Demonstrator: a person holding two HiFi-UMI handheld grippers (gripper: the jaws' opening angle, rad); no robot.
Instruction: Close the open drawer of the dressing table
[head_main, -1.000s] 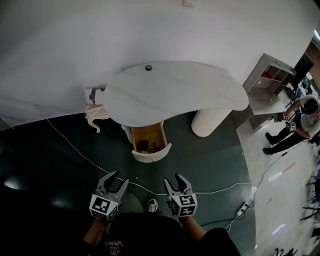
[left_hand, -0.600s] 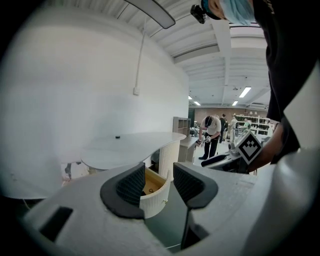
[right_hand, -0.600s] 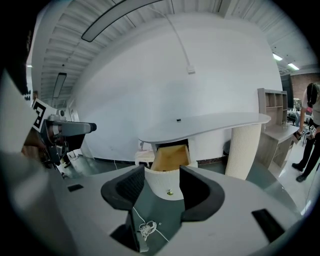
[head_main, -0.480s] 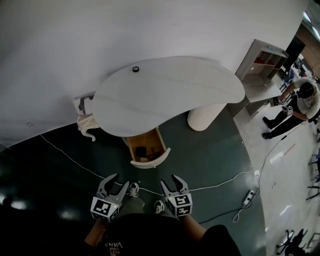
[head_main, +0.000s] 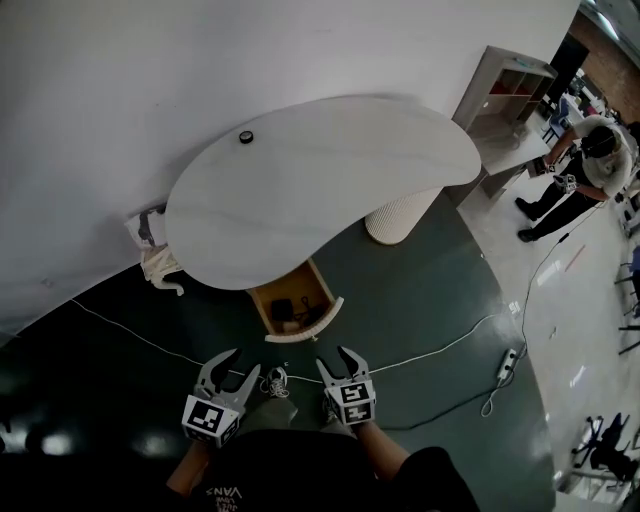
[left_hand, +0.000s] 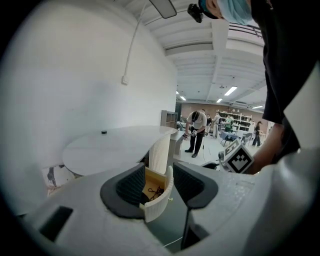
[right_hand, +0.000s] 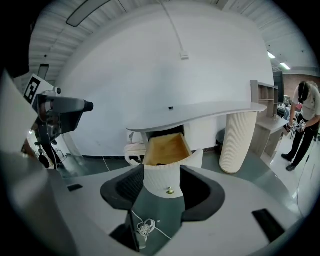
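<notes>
The dressing table (head_main: 320, 185) has a white kidney-shaped top and stands against the wall. Its drawer (head_main: 293, 303) is pulled out toward me, wooden inside, with dark items in it and a ribbed white front (head_main: 308, 327). My left gripper (head_main: 235, 363) and right gripper (head_main: 336, 359) hang side by side short of the drawer, both open and empty. In the left gripper view the drawer (left_hand: 158, 196) shows beyond the gap of the left gripper (left_hand: 160, 186). In the right gripper view the right gripper (right_hand: 161, 192) frames the drawer front (right_hand: 164, 181) and its small knob (right_hand: 170, 190), apart from it.
A white cable (head_main: 430, 350) crosses the dark floor to a power strip (head_main: 508, 362). A ribbed column leg (head_main: 400, 215) holds the table's right end. A cloth bag (head_main: 160, 265) lies at the left. A person (head_main: 590, 160) stands far right by a shelf (head_main: 505, 90). My shoe (head_main: 275, 382) is between the grippers.
Both grippers have come forward and lower toward the drawer, which now lies closer to them. The whole view has swung left. Both jaws have stayed open.
</notes>
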